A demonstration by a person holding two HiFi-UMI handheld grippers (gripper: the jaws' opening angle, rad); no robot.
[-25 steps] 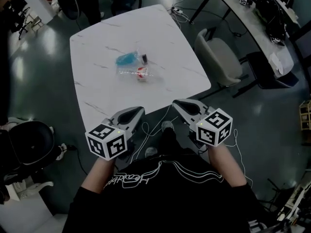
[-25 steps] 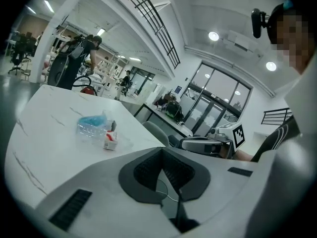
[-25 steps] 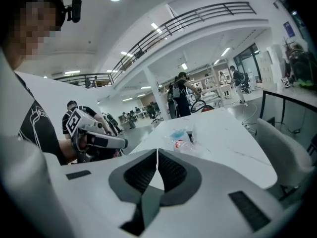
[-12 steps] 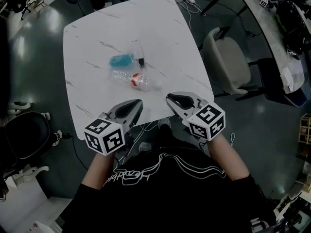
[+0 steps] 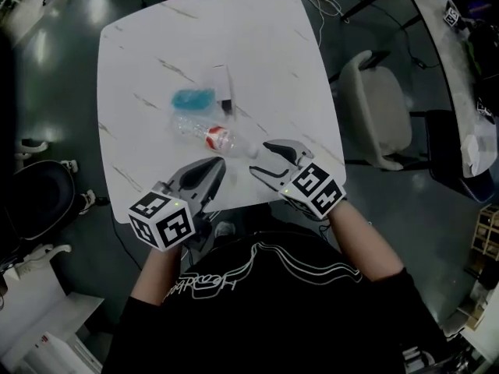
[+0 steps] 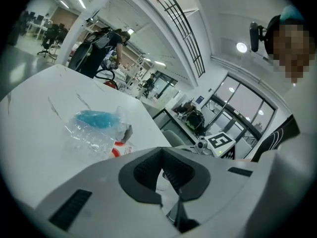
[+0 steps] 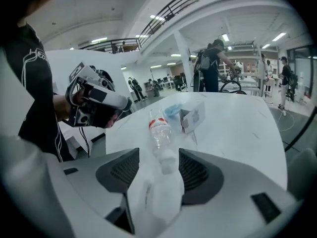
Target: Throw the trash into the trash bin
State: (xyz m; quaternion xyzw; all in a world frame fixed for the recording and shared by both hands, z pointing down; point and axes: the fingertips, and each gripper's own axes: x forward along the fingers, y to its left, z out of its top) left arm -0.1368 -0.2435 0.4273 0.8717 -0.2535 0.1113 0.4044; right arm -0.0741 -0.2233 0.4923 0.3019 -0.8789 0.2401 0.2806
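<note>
The trash lies in a cluster on the white marble table (image 5: 140,53): a blue crumpled piece (image 5: 191,97), a small box (image 5: 222,84), a clear plastic bottle with a red label (image 5: 204,133) and a white crumpled wad (image 7: 159,187). My right gripper (image 5: 262,159) stands over the table's near edge. Its jaws have just been opening, and the wad lies between them without either pad pressing on it. The bottle (image 7: 159,129) lies just beyond the right gripper (image 7: 158,158). My left gripper (image 5: 212,174) is shut and empty, near the bottle (image 6: 94,135). In its own view the left gripper's (image 6: 162,156) pads meet.
A beige chair (image 5: 382,115) stands against the table's right side. A black chair (image 5: 39,201) is on the floor at the left. Another desk (image 5: 456,29) with gear runs along the upper right. Cables trail on the floor near the table's far corner.
Both grippers have moved forward from below the table's near edge to above it, towards the trash. The right gripper's jaws, shut before, now stand apart around the white wad.
</note>
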